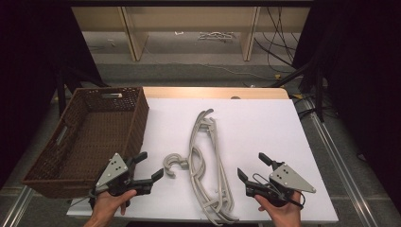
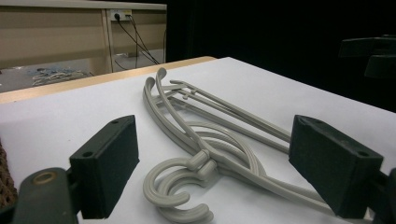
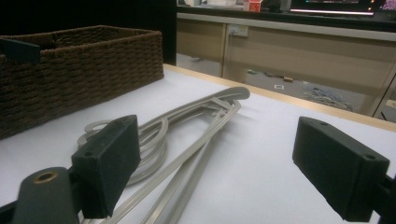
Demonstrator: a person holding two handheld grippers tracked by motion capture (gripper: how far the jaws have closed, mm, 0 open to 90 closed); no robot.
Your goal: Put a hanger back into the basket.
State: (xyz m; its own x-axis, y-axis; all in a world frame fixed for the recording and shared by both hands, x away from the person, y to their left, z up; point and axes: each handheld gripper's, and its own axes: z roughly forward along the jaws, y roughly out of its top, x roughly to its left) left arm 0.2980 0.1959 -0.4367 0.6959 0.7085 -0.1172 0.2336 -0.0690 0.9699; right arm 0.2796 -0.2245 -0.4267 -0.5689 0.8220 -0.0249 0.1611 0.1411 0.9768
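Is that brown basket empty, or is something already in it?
Empty, as far as it shows: the basket has bare woven floor inside, and the hangers lie on the table beside it.

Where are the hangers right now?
In the high view the hangers lie stacked on the white table, mid-table, between the two open hand-held grippers, right of the basket; their hooks point toward the left hand-held gripper.
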